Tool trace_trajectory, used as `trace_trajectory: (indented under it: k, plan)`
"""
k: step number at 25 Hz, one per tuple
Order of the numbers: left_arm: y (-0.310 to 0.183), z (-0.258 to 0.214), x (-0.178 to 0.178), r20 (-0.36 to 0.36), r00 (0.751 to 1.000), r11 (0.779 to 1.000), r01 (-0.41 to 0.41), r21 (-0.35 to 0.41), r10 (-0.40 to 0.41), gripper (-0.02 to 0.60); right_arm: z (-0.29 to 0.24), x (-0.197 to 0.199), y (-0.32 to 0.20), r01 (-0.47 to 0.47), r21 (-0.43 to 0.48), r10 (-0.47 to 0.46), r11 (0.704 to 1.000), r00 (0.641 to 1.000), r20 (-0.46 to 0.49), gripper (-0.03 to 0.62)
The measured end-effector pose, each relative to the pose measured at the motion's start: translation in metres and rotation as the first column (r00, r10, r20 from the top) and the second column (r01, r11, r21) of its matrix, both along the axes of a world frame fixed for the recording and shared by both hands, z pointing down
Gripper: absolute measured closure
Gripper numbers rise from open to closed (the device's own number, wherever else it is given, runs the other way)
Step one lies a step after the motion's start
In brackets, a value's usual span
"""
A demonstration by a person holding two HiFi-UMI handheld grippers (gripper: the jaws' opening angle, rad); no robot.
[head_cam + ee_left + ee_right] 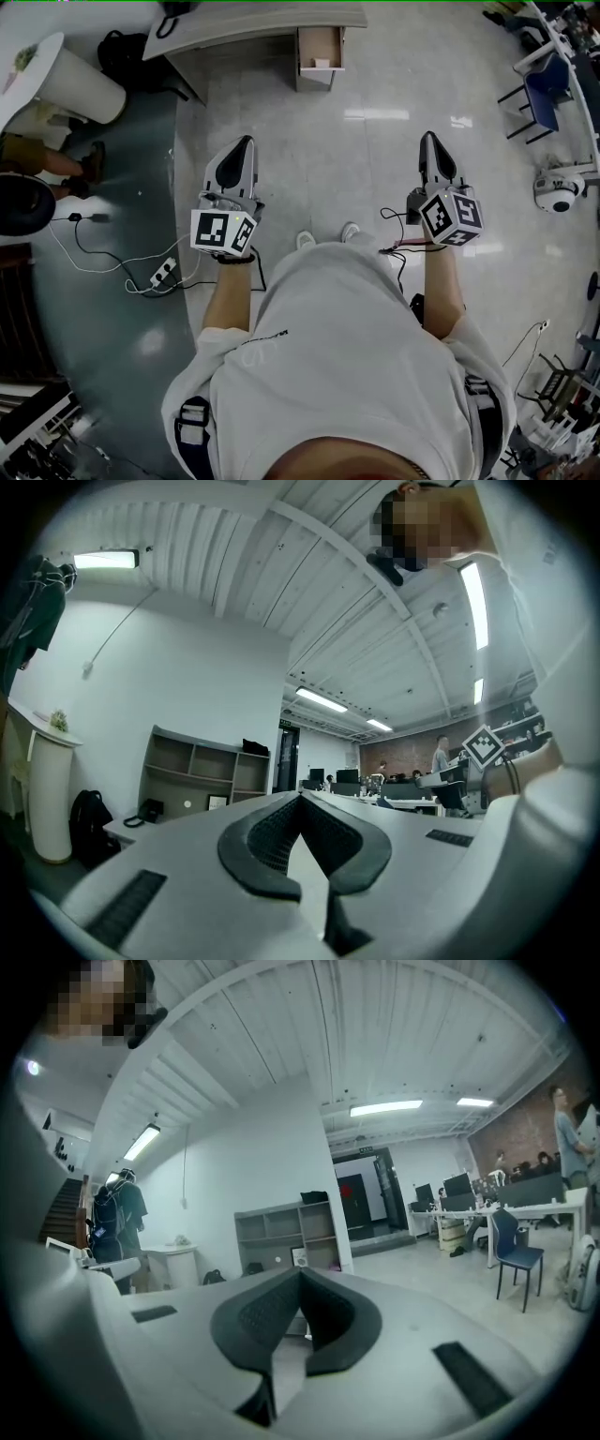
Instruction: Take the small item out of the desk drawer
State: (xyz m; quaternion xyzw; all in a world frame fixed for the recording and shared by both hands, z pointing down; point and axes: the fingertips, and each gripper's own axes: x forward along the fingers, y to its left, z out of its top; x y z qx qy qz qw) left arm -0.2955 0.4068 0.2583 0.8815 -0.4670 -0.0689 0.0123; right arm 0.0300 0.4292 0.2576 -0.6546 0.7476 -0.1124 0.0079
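Observation:
The grey desk (253,23) stands far ahead at the top of the head view. Under its right end a wooden drawer (319,47) is pulled out, with a small white item (322,64) lying inside. My left gripper (246,141) and right gripper (429,137) are held level at waist height, well short of the desk, both pointing toward it. Each is shut with nothing between its jaws. In the left gripper view the tips (300,797) meet, and in the right gripper view the tips (300,1271) meet too. The drawer is hidden behind the jaws in both gripper views.
A power strip (164,272) and cables lie on the floor at my left. A white cylindrical stand (80,84) and a person's legs (56,164) are at far left. A blue chair (544,94) and a white device (558,187) stand at right. An open shelf unit (286,1237) lines the wall.

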Motion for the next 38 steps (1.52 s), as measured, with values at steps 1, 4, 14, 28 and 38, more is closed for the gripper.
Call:
trace_trajectory:
  k: [1,4,14,28,38]
  plan:
    - [-0.002,0.004,-0.001,-0.010,1.000,1.000,-0.005,-0.008,0.005,0.583,0.000,-0.001,0.000,-0.006,-0.003,0.006,1.000,1.000,-0.005,0.592]
    - [-0.003,0.012,-0.001,-0.035,0.999,0.999,-0.018,-0.032,0.017,0.584,0.001,-0.003,0.004,-0.016,-0.011,0.016,1.000,1.000,-0.015,0.592]
    - [-0.022,0.012,0.030,-0.017,0.999,0.999,-0.040,-0.032,0.039,0.583,0.003,0.021,-0.014,-0.032,-0.005,0.032,0.999,0.999,-0.001,0.592]
    - [-0.107,0.017,0.122,0.028,0.998,0.997,-0.062,-0.053,0.063,0.583,0.025,0.068,-0.116,0.069,-0.037,-0.067,0.997,0.996,0.056,0.592]
    - [-0.188,0.011,0.183,0.041,0.999,0.999,0.014,-0.051,-0.012,0.583,0.034,0.112,-0.210,0.198,-0.057,-0.194,0.979,0.979,0.067,0.592]
